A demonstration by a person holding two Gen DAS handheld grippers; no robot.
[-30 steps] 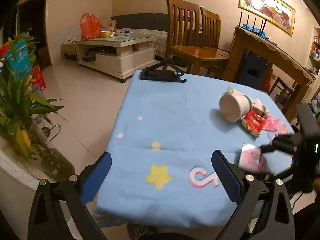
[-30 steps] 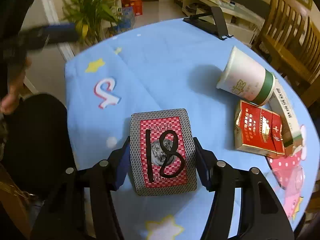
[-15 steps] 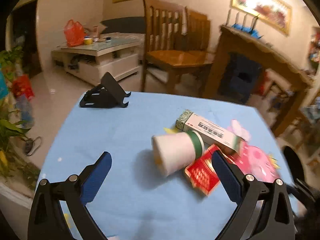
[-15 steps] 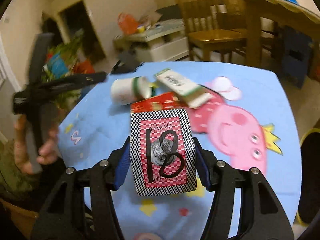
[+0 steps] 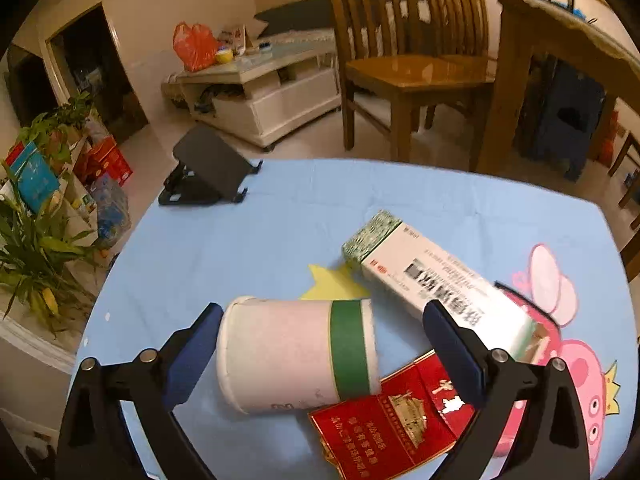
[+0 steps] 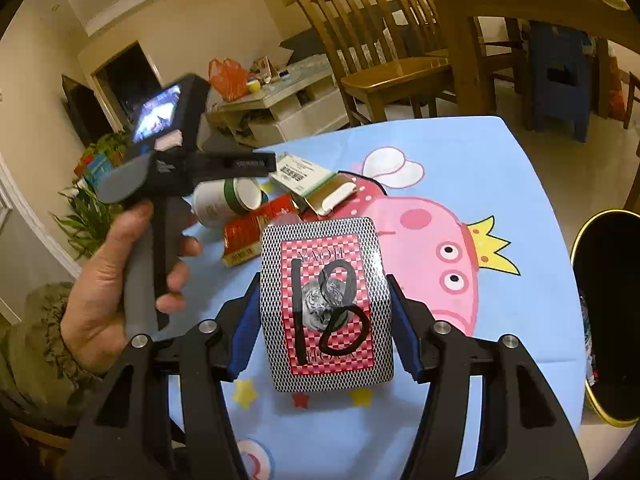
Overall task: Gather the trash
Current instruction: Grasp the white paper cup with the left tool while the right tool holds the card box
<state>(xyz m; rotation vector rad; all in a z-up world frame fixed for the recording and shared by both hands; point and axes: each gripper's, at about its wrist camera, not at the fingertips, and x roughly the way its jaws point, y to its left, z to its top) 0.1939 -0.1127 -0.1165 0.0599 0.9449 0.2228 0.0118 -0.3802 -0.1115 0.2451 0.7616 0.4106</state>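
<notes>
A white paper cup with a green band lies on its side on the blue tablecloth. My left gripper hangs over it, open, one finger on either side and the right finger well clear of the rim. A red cigarette pack and a white-and-green carton lie beside the cup. My right gripper is shut on a red checked playing-card pack marked 18, held above the cloth. In the right wrist view a hand holds the left gripper's handle over the cup.
A black bin with a gold rim stands off the table's right edge. A black phone stand sits at the far left corner. Wooden chairs and a wooden table stand behind, with potted plants on the left.
My left gripper swept across the table to the cup, which now lies between its fingers. My right gripper rolled and swung round with the card pack, and the bin came into view.
</notes>
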